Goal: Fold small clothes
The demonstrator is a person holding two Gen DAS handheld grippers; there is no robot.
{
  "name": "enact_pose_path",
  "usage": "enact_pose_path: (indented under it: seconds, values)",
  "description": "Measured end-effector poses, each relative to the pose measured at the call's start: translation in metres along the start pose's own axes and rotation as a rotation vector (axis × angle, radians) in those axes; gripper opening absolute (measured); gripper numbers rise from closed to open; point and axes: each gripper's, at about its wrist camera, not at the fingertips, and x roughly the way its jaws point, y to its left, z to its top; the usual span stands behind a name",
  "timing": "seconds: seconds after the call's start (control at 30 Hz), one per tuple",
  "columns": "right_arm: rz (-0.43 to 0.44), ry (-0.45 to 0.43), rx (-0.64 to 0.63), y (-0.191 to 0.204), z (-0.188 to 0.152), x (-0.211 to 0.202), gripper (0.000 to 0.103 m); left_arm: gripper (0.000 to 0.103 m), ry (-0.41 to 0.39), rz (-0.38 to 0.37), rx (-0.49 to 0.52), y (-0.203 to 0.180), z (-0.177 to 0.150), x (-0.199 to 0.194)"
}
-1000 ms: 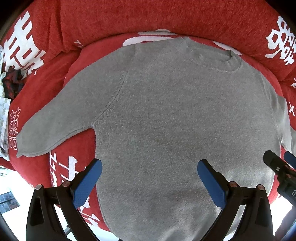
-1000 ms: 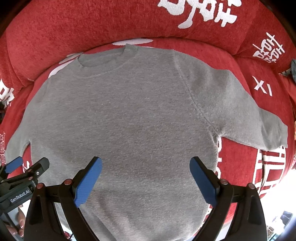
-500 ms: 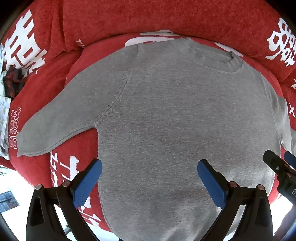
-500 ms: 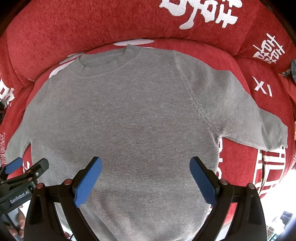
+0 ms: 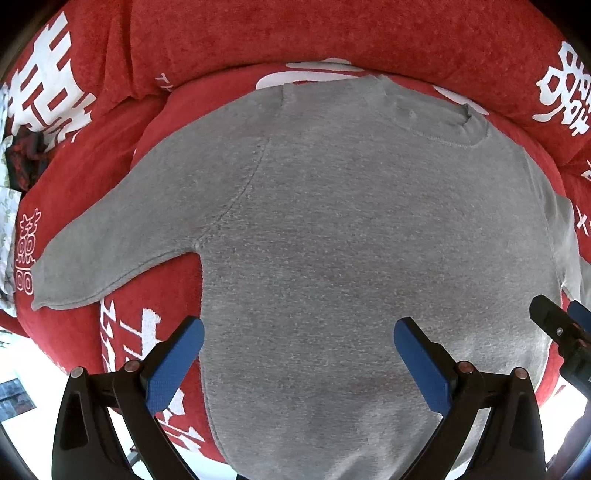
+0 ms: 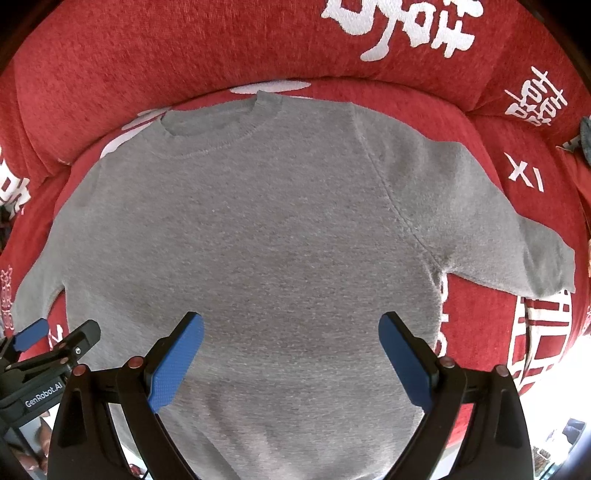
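Observation:
A small grey sweatshirt (image 5: 351, 229) lies flat, front up, on a red sofa seat (image 5: 85, 177), collar at the far side. It also shows in the right wrist view (image 6: 258, 240). Its left sleeve (image 5: 122, 240) and right sleeve (image 6: 480, 229) are spread outward. My left gripper (image 5: 299, 354) is open and empty, hovering above the lower left part of the body. My right gripper (image 6: 291, 347) is open and empty, hovering above the lower right part. Each gripper shows at the edge of the other's view.
The red sofa backrest with white characters (image 6: 399, 26) rises behind the collar. Dark and floral fabric (image 5: 22, 155) lies at the far left of the seat. A grey item (image 6: 585, 136) sits at the far right. The seat's front edge lies just below the hem.
Both grippers have drifted slightly; the sweatshirt sits a little lower in the left wrist view. Both grippers stay open and the sweatshirt has not moved.

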Motion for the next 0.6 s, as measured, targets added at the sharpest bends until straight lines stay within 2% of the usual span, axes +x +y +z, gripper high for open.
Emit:
enact_pose_path:
  seconds: [0.27,0.43,0.6]
  values:
    - [-0.016,0.007,0.002,0.004,-0.002,-0.002,0.097,0.103,0.024,-0.050,-0.010,0.007,0.001,0.002]
    - [-0.037,0.007,-0.012,0.007,-0.004,-0.001,0.097,0.103,0.000,-0.047,-0.020,0.013,0.000,0.002]
    - [-0.083,0.013,-0.027,0.017,-0.006,-0.002,0.097,0.103,0.013,-0.054,-0.023,0.020,-0.003,0.004]
